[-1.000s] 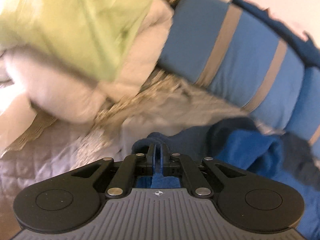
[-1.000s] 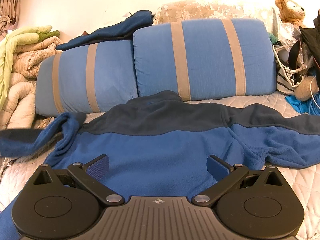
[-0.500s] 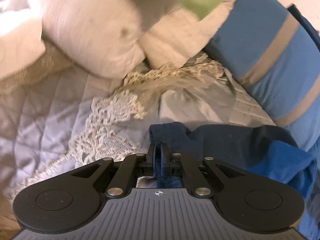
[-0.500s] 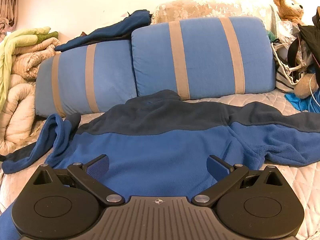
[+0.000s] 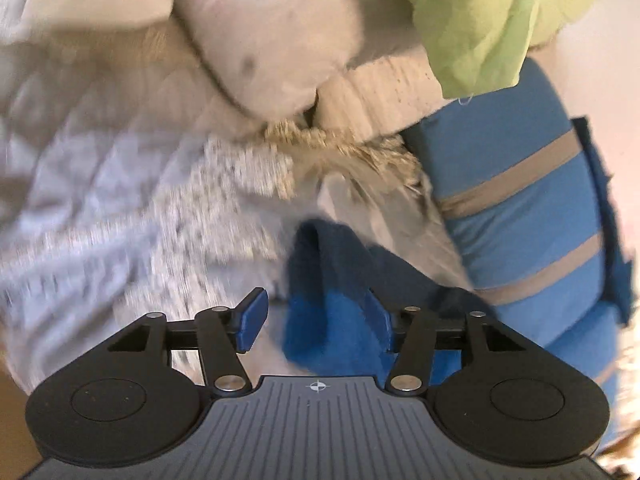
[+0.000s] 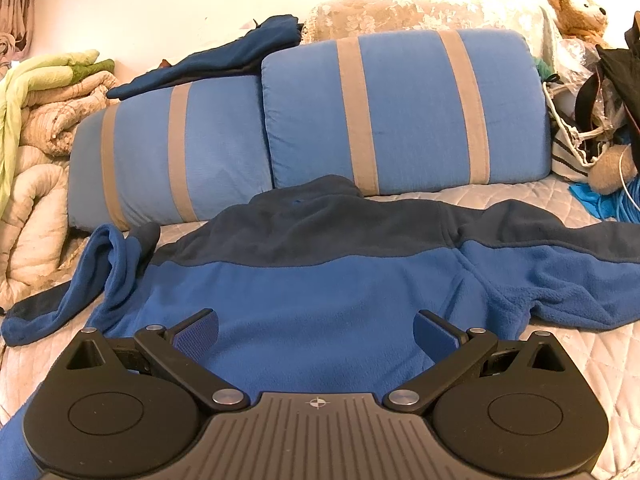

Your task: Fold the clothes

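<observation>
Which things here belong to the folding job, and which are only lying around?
For the job:
- blue fleece jacket
- its sleeve, between the opening left gripper
- right gripper, open

Lying about:
- striped pillows
- rolled quilts
- teddy bear

No legible text, label, brand name or number found in either view. Only marking noted: a small white crosshair emblem on the ribbed grey housing of the left gripper (image 5: 318,312) and likewise of the right gripper (image 6: 316,326).
</observation>
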`<state>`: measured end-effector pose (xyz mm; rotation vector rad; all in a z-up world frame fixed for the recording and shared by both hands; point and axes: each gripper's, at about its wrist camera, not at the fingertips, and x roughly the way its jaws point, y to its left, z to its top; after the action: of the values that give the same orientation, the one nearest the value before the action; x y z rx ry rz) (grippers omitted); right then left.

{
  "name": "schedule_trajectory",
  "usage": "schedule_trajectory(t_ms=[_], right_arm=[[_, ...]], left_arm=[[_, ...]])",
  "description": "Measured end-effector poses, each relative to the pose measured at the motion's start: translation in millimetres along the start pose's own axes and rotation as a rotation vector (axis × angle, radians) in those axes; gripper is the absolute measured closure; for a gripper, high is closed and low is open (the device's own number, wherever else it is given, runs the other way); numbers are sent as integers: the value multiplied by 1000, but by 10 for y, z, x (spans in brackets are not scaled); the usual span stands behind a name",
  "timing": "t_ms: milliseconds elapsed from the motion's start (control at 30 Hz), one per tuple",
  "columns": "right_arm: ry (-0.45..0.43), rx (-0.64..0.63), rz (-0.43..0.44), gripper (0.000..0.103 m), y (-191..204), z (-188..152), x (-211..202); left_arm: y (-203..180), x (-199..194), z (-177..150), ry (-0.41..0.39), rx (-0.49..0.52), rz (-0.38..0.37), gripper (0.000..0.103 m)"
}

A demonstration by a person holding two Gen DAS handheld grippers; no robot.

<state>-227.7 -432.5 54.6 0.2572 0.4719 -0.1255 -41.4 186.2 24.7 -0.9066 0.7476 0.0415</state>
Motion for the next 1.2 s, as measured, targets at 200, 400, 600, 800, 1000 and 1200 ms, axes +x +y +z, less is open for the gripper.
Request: schedule_trajectory(t_ms=[200, 400, 600, 800, 1000, 1200], right_arm=[[3, 0, 0, 0, -5, 3, 2], [0, 6, 1, 0, -16, 4, -1], [-2, 4, 0, 0, -13, 4, 1], [-6, 17, 4, 0, -40, 5, -11], [-10, 23, 8, 0, -52, 9, -19], [-13, 32, 11, 0, -64, 10, -21]], left_arm=[[295, 147, -203, 68, -203, -126, 50], [350, 279, -290, 9, -284, -177, 52], [207, 299, -284, 11, -220, -69, 77], [-336, 128, -198, -16, 96, 124, 83], [-1005, -184, -150, -133, 535, 268, 84], [-1288, -507, 40, -288, 785, 423, 84]])
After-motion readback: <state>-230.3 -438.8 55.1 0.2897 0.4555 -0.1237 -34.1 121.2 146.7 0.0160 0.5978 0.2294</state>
